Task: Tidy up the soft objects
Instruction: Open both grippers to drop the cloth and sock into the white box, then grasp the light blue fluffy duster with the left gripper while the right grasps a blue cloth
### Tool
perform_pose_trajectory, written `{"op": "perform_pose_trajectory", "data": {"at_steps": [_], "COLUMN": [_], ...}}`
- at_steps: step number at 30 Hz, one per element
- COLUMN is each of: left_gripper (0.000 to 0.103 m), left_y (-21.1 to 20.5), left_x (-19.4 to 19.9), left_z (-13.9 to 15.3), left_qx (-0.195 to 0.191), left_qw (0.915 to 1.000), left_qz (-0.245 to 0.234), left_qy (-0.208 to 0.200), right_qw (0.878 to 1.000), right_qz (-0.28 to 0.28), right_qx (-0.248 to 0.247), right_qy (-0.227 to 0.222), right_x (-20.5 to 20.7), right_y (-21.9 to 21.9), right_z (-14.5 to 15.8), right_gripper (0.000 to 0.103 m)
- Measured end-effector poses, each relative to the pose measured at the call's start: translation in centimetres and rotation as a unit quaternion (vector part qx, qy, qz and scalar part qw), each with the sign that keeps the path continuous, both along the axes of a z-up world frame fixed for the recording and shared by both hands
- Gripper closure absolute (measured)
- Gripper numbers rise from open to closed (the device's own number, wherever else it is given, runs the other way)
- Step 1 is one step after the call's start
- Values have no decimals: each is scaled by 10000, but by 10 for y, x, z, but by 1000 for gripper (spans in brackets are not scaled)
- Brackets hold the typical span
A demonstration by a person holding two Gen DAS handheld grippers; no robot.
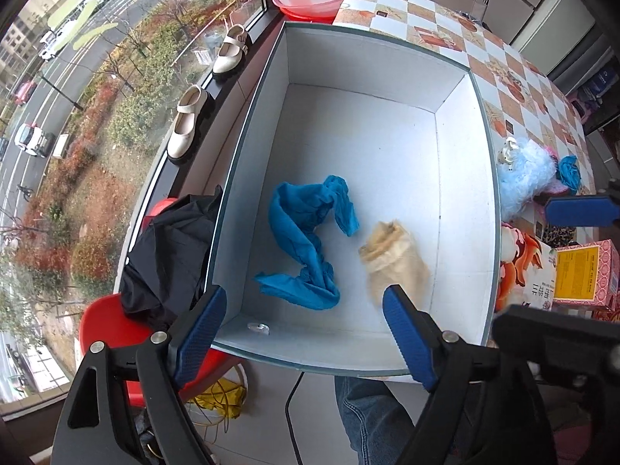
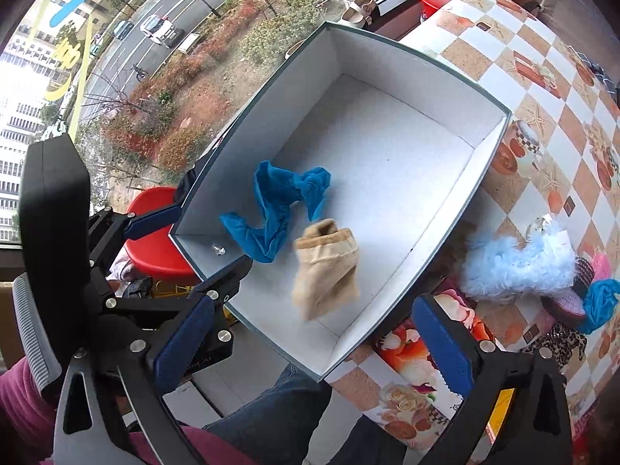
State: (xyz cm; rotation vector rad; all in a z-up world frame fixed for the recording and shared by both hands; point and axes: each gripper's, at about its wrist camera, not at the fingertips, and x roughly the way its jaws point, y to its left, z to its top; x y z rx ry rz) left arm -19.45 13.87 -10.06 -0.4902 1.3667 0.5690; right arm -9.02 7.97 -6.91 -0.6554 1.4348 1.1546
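Observation:
A white box with a grey rim [image 1: 465,178] [image 2: 445,209] stands at the table's window end. On its floor lie a crumpled blue cloth [image 1: 298,228] [image 2: 275,209] and a beige sock-like piece [image 1: 395,259] [image 2: 325,271], which is blurred. My left gripper [image 1: 304,298] [image 2: 201,240] points down over the box's near end, open, with nothing pressed between its blue pads. My right gripper [image 2: 316,306] hangs open above the box's near right corner, also empty; one of its fingers [image 1: 581,211] shows at the edge of the left wrist view.
To the right of the box on the checked tablecloth lie a light-blue fluffy item [image 1: 523,178] [image 2: 515,263], a small blue cloth [image 2: 600,298], a leopard-print cloth [image 2: 558,345] and a pink carton [image 1: 585,271]. A red chair [image 1: 104,317] with a black garment [image 1: 170,255] stands left of the box.

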Motion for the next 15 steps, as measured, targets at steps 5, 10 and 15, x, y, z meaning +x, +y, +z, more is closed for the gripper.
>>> {"op": "perform_pose_trajectory", "data": {"at_steps": [5,10,15], "left_gripper": [17,17,17], "left_y": [-3,-38,-85], "left_x": [17,75,140], "left_z": [19,53,55], "left_qx": [-308,-123,-58], "left_qw": [9989,9919,9802], "left_qz": [-159,-1084,-1914], "left_qy": [-325,-652,-512], "right_qw": [9989,9916,9758], "right_qz": [-465,-1292,-2172], "right_qx": [33,79,110], "right_qy": [-25,1,-248], "right_x": [26,78,135], "right_y": [-27,-77,-145], "right_z": [21,43,63], "right_gripper": [0,0,0]}}
